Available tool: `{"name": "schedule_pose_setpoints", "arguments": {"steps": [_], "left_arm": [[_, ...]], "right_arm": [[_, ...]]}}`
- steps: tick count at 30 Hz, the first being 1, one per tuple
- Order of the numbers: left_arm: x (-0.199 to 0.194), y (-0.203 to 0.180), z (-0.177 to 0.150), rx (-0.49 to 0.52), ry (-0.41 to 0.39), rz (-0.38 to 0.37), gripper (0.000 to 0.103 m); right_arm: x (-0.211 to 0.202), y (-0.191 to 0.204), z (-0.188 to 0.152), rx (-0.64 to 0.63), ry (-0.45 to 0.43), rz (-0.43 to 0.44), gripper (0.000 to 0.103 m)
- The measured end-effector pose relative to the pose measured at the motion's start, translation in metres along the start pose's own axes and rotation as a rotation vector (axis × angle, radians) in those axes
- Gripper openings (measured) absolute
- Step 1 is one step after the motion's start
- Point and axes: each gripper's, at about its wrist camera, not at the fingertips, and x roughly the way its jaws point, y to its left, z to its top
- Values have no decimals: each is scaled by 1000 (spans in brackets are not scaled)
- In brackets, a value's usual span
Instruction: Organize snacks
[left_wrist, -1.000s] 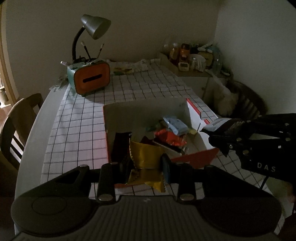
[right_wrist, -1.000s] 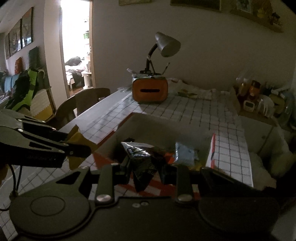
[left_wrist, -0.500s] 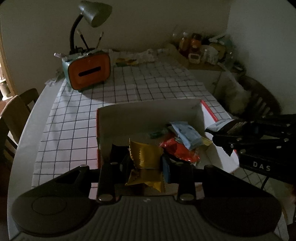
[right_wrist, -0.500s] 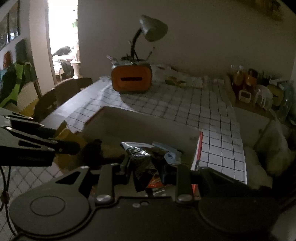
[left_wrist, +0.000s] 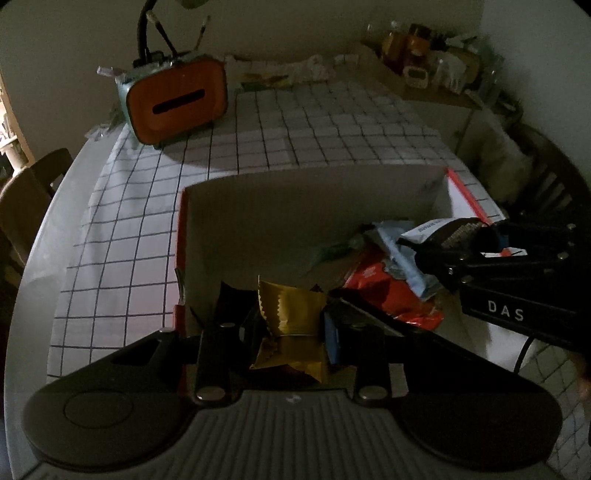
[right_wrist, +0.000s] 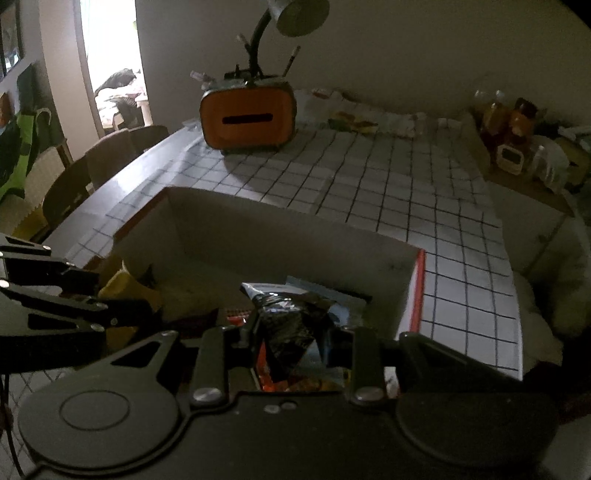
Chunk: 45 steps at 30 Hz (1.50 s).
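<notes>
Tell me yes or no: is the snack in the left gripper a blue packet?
No, the left gripper is clamped on a gold wrapper; the light blue packet lies inside the cardboard box.

Lettering on the right gripper (left_wrist: 448, 245) body: "DAS", white capitals, plain to read in the left wrist view.
Print on the dark snack packet (left_wrist: 439, 230) held in that gripper: a line of small text on its white end, too small to read.
Red snack packet (left_wrist: 384, 291) in the box (left_wrist: 295, 206): a pale mark on the wrapper, not readable.
Right wrist view: nothing readable anywhere.
</notes>
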Motion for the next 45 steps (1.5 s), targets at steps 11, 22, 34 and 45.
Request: {"name": "schedule_pose_setpoints", "arguments": {"steps": [11,22,34,45], "left_arm": [[24,2,-12,0,67,7,33],[20,-1,-16,13,57,9,41],[-16,0,-23,1,-28,1,69],[-61,4,-35,-1,-116,-17,80]], "right_arm": [[19,6,-5,-28,36,22,28],[17,7,-8,-16,44,24,35],[-21,5,-17,47,-15,31,62],[-72,15,-25,75,-102,57,91]]}}
